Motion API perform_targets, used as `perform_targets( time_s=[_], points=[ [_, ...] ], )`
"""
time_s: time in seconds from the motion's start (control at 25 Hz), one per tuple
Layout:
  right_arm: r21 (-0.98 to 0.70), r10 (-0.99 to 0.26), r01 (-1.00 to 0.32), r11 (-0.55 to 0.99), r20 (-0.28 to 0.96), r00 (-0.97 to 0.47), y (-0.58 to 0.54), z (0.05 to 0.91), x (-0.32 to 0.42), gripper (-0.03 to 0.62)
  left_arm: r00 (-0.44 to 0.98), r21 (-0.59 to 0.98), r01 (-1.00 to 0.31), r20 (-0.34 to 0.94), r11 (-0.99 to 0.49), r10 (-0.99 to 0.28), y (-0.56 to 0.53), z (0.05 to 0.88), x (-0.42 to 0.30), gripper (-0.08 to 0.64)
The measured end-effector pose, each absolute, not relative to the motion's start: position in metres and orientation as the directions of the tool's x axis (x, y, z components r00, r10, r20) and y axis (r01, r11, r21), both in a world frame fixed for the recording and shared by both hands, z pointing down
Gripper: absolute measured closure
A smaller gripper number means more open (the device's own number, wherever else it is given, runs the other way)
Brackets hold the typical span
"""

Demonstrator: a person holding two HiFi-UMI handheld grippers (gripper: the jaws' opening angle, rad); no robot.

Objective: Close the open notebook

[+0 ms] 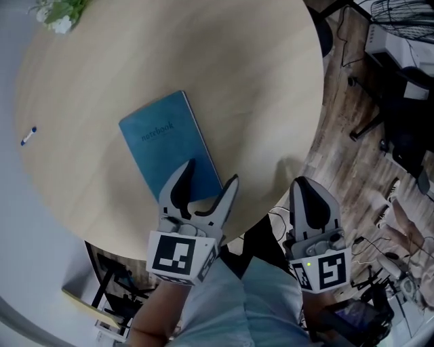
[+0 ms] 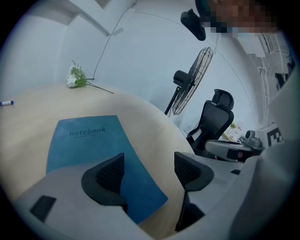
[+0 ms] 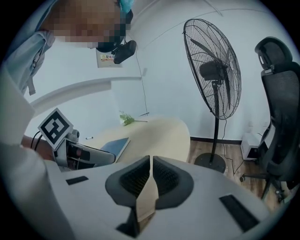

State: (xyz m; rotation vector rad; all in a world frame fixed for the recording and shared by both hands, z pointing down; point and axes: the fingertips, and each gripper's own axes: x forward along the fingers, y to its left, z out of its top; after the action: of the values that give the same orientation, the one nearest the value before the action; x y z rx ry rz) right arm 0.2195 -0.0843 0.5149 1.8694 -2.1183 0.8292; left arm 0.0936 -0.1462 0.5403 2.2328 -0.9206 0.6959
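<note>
A blue notebook (image 1: 166, 142) lies shut on the round wooden table (image 1: 258, 88), its cover printed "notebook"; it also shows in the left gripper view, notebook (image 2: 89, 145), and small in the right gripper view, notebook (image 3: 116, 146). My left gripper (image 1: 211, 177) hovers open over the notebook's near corner, nothing between its fingers. In its own view the left gripper (image 2: 149, 169) has the notebook's corner below the gap. My right gripper (image 1: 312, 193) is shut and empty, off the table's near edge; the right gripper (image 3: 151, 176) points past the table.
A sprig of white flowers (image 1: 60, 15) lies at the table's far left and a small pen (image 1: 28, 135) at its left edge. Beyond the table stand a floor fan (image 3: 213, 75) and a black office chair (image 3: 281, 117). Cables lie on the wood floor (image 1: 366, 169).
</note>
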Motion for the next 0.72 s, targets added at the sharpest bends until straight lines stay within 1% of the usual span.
perform_targets(
  time_s=[0.16,0.24,0.32,0.52,0.6,0.72],
  points=[
    [-0.275,-0.850,-0.961,0.031,0.498,-0.170,-0.083,0.516,0.223,0.541,0.600,0.325,-0.754,0.695,-0.571,-0.397,-0.145,0.547,0.097,0.221],
    [-0.272,-0.854,-0.962,0.029,0.494,-0.165,-0.082,0.512,0.224,0.541,0.596,0.329,-0.757,0.700,-0.564,-0.393,-0.144,0.549,0.099,0.193],
    [-0.270,-0.859,-0.962,0.032,0.485,-0.164,-0.079,0.506,0.224,0.541,0.599,0.347,-0.765,0.694,-0.543,-0.400,-0.143,0.549,0.099,0.187],
    [-0.264,-0.878,-0.962,0.064,0.444,-0.181,-0.079,0.474,0.222,0.541,0.601,0.365,-0.790,0.616,-0.492,-0.509,-0.144,0.516,0.092,0.189],
    [-0.257,-0.888,-0.963,0.081,0.420,-0.187,-0.077,0.453,0.221,0.541,0.605,0.363,-0.791,0.579,-0.492,-0.547,-0.137,0.486,0.087,0.189],
    [-0.234,-0.910,-0.962,0.143,0.351,-0.221,-0.088,0.413,0.209,0.541,0.587,0.335,-0.809,0.492,-0.483,-0.643,-0.135,0.429,0.069,0.190]
  ],
)
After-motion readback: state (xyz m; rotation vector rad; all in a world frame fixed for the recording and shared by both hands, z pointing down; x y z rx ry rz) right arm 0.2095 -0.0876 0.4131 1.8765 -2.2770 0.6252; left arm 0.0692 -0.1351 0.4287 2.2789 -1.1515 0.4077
